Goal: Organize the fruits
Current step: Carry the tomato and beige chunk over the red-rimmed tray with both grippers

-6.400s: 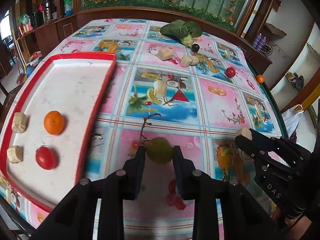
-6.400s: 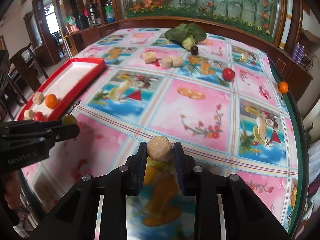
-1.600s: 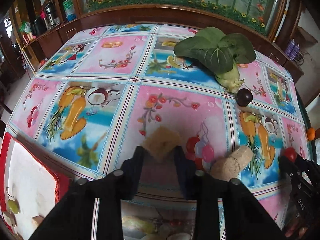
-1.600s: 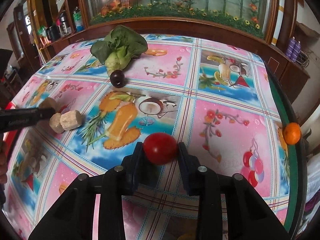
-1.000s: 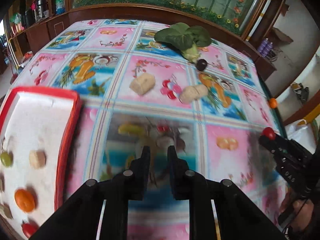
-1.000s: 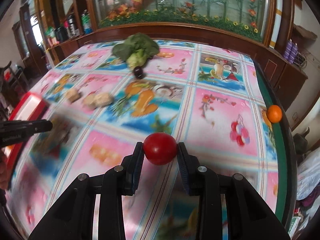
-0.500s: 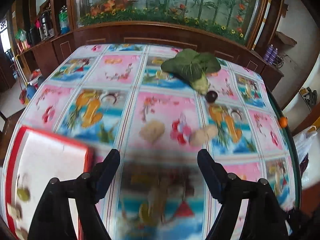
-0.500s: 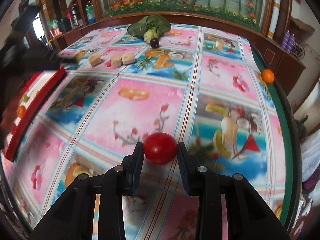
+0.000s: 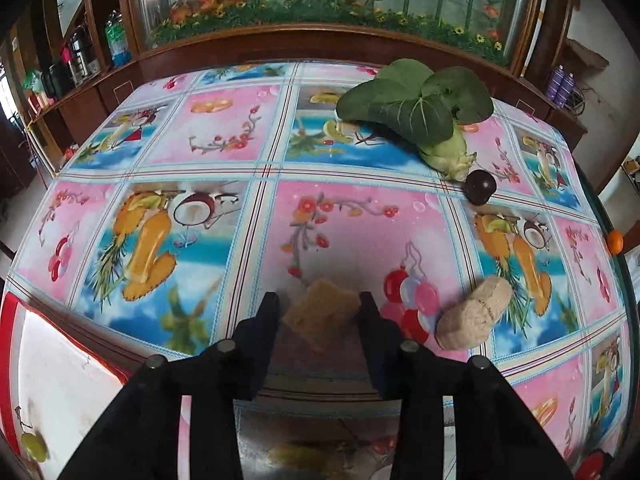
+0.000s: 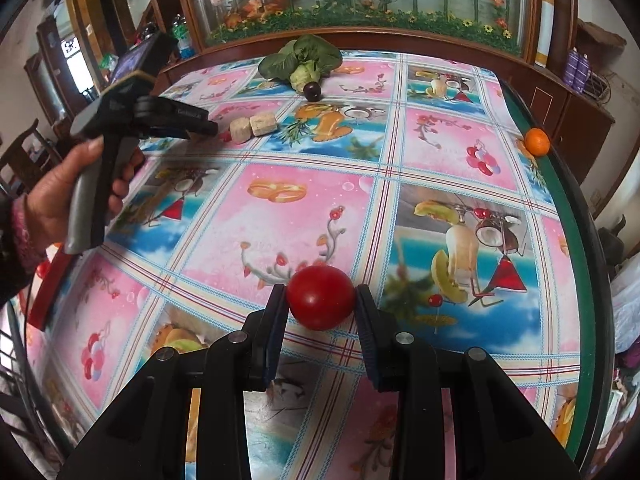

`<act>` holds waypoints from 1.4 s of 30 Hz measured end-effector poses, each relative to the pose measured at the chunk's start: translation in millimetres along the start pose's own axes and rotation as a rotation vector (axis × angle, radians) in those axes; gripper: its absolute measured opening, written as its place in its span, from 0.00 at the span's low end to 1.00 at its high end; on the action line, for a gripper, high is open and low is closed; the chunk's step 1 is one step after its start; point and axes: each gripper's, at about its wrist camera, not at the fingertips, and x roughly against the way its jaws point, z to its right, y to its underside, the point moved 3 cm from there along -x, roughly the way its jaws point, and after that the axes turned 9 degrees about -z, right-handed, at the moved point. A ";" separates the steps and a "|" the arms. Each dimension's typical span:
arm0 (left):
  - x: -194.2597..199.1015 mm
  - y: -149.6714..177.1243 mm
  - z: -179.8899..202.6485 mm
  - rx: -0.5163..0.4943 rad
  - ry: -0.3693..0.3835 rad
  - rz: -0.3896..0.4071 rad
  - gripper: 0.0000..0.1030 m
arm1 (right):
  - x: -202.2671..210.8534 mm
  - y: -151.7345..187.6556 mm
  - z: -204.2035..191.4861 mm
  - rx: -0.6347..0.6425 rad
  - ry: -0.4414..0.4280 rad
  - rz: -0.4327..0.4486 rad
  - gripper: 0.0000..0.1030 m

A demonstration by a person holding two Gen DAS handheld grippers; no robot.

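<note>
A tan cube (image 9: pixel 320 312) rests on the fruit-print tablecloth (image 9: pixel 352 240) between the fingers of my left gripper (image 9: pixel 319 308). Its jaws are closing and the pads meet the cube's sides. In the right wrist view a hand holds the left gripper (image 10: pixel 212 128) next to two more tan pieces (image 10: pixel 252 124); its own cube is hidden there. My right gripper (image 10: pixel 321 294) is shut on a red tomato (image 10: pixel 320 300) held above the cloth. The red tray (image 9: pixel 48 360), at lower left, holds a green grape (image 9: pixel 34 444).
Two joined tan pieces (image 9: pixel 472 312) lie right of the left gripper. At the back are a leafy green vegetable (image 9: pixel 416 112) and a dark plum (image 9: pixel 480 192). A small orange (image 10: pixel 537 142) sits near the table's right edge. A wooden cabinet runs behind the table.
My left gripper has come forward to the tan cube, and its wide-open jaws have narrowed around it. The right gripper still holds the tomato and has hardly moved in the last half second.
</note>
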 end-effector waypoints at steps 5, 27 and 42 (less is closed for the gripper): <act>14.5 19.8 -1.9 0.023 0.093 -0.012 0.41 | 0.3 -2.6 -4.5 0.010 0.000 0.002 0.32; 121.0 188.8 -28.4 0.046 0.159 -0.022 0.41 | 16.5 9.1 -67.7 0.014 -0.026 0.017 0.32; 146.6 179.2 -134.6 0.205 0.051 0.060 0.41 | 7.8 -40.8 -183.0 0.182 -0.128 0.030 0.32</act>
